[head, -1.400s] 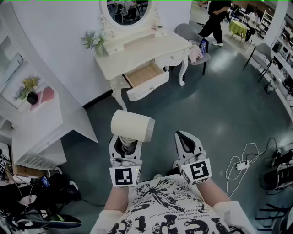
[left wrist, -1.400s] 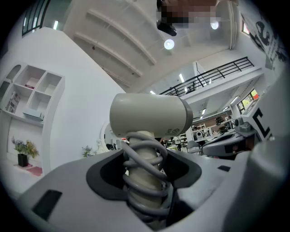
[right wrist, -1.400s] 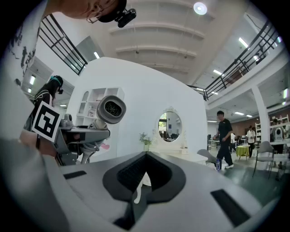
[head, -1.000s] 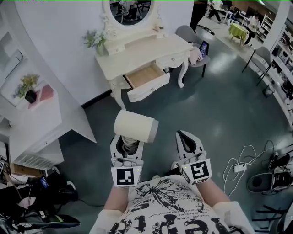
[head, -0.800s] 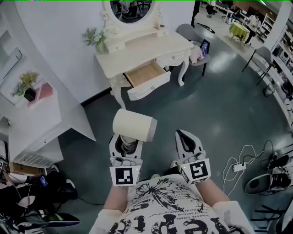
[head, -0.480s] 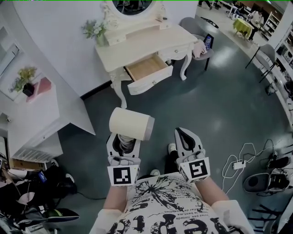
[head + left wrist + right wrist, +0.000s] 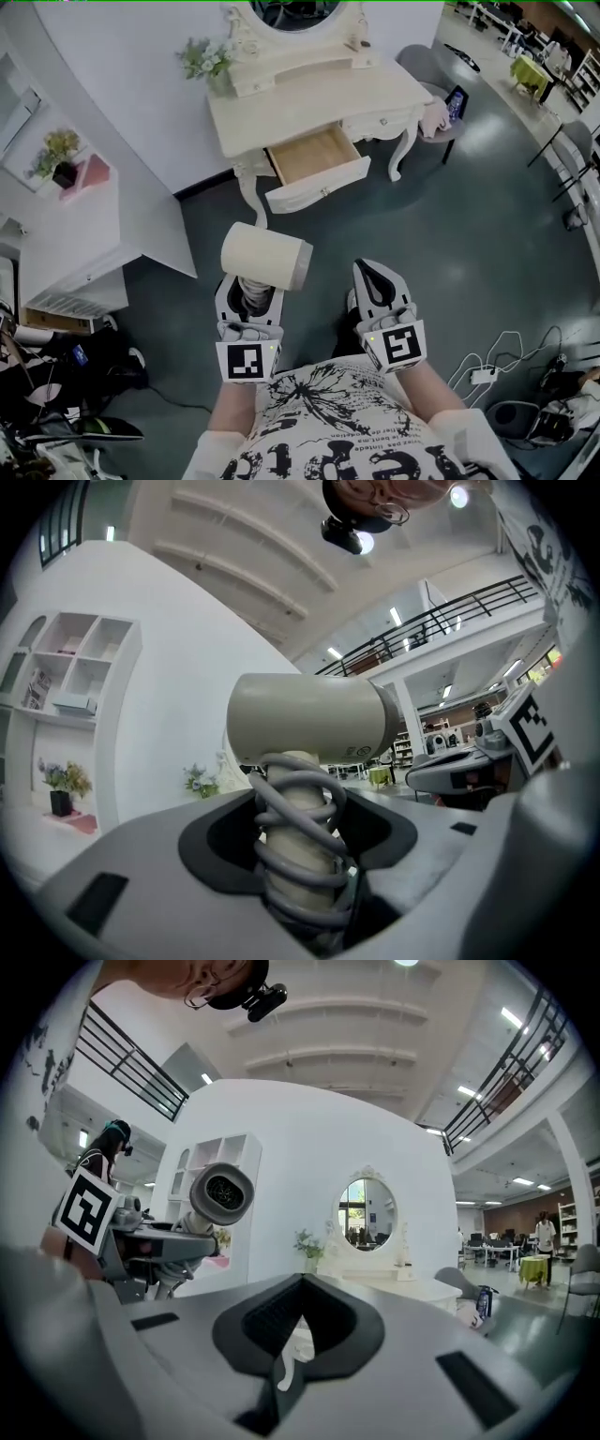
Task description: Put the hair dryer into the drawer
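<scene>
A cream hair dryer [image 7: 265, 256] stands upright with its barrel lying crosswise above my left gripper [image 7: 250, 292]. That gripper is shut on the dryer's handle [image 7: 292, 855], which has the grey cord coiled round it. The barrel [image 7: 309, 714] fills the middle of the left gripper view. To the right, my right gripper [image 7: 375, 277] is held level with its jaws shut and nothing in them [image 7: 291, 1335]; from it the dryer [image 7: 221, 1194] shows at the left. The open wooden drawer [image 7: 319, 155] juts from the cream dressing table [image 7: 309, 103] ahead, some way beyond both grippers.
A white shelf unit [image 7: 75, 244] stands at the left along the curved wall. A vase of flowers [image 7: 211, 61] and an oval mirror [image 7: 367, 1213] are on the dressing table. A grey chair [image 7: 436, 84] sits right of it. Cables [image 7: 487, 375] lie on the floor at the right.
Both grippers and the held dryer have come nearer to the dressing table, which now looks larger and sits further right in the head view. The grips are unchanged.
</scene>
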`<move>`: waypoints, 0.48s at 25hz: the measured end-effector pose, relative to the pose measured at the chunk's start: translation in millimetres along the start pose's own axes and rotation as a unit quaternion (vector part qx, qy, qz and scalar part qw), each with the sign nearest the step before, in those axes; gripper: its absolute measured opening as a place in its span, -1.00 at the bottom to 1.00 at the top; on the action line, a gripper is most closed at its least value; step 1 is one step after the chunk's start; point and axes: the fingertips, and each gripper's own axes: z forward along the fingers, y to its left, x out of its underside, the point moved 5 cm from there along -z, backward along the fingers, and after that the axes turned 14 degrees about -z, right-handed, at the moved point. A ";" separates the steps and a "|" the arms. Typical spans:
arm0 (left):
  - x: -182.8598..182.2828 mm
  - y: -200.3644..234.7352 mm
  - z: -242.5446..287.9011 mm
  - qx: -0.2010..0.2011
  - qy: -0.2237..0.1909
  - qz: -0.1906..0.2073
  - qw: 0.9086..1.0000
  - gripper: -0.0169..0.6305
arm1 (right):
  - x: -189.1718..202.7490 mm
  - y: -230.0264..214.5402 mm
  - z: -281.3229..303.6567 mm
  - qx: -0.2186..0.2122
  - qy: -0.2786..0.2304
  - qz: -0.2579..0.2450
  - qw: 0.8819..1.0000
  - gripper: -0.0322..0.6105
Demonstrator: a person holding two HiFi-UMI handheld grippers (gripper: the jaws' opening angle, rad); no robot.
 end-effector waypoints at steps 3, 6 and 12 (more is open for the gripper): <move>0.3 -4.4 43.8 -0.023 -0.003 -0.004 1.000 -0.18 | 4.8 -41.1 32.4 -0.028 -0.001 -0.006 1.000 -0.87; 0.9 -12.6 94.8 -0.039 -0.005 -0.005 0.999 -0.18 | 10.1 -86.6 63.9 -0.043 -0.010 -0.013 0.999 -0.87; 3.2 -34.5 187.8 -0.064 -0.005 -0.024 0.998 -0.18 | 26.5 -171.2 114.7 -0.081 -0.022 -0.017 0.996 -0.87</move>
